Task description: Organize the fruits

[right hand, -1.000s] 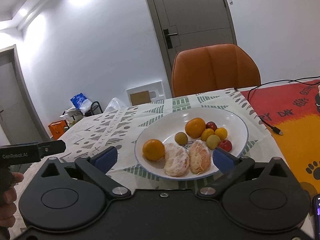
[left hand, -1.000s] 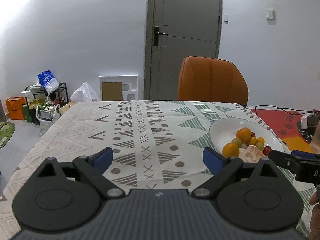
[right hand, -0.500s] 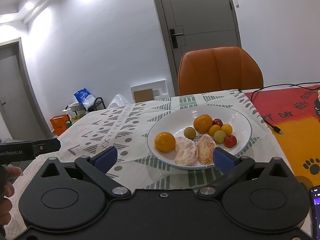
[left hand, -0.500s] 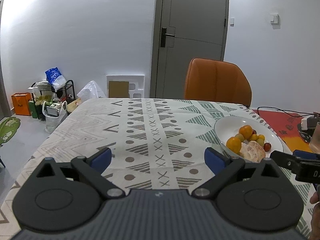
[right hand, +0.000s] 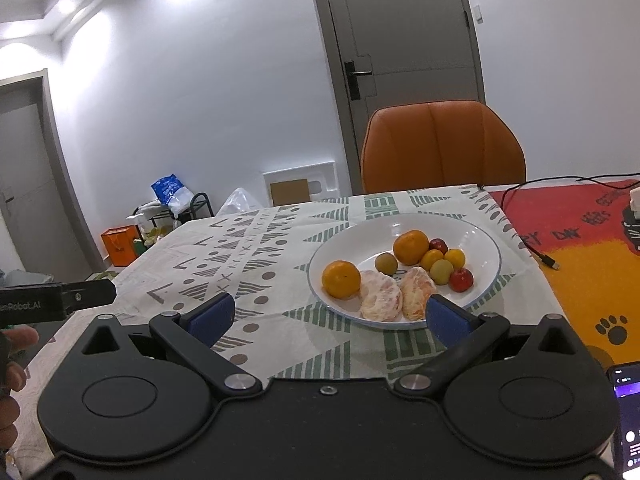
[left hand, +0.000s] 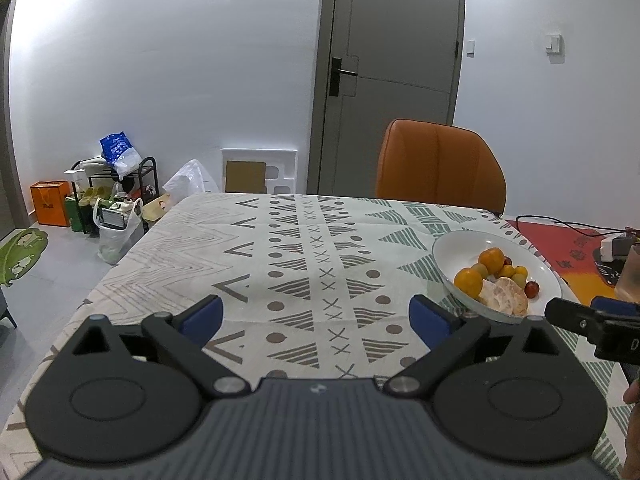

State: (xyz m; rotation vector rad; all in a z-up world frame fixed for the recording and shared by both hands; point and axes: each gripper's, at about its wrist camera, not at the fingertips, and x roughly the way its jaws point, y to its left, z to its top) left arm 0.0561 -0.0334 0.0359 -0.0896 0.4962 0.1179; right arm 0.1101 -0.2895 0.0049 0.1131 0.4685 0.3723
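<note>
The left gripper (left hand: 316, 316) hangs above the patterned tablecloth (left hand: 304, 248) with its jaws wide apart and nothing between the blue pads (left hand: 202, 316). The right gripper (right hand: 328, 314) is likewise spread wide and empty, held low near the table's near edge, its right pad just in front of the plate's near rim.

The white plate (right hand: 480, 240) sits on the cloth toward the table's right side, close to where the cloth meets a red and orange mat (right hand: 580, 248). All the fruit lies on it: two whole oranges (right hand: 341, 279), one at the plate's left and one near its middle, two peeled orange halves (right hand: 380, 296) side by side at the near rim, and a cluster of small fruits (right hand: 442, 268), yellow, green and red, touching one another on the right.

The mat carries dark lettering, only partly legible, with "DAY" the clearest bit, and black paw prints (right hand: 611, 330) near its near edge. A black cable (right hand: 532, 248) runs across it.

In the right wrist view the left gripper's side shows white writing, "enRobot.AI", its start cut off by the frame. A phone (right hand: 626, 420) with a lit screen lies at the table's near right corner; its text is too small to read.

An orange chair (left hand: 440, 164) stands at the far edge, before a grey door (left hand: 394, 72).
</note>
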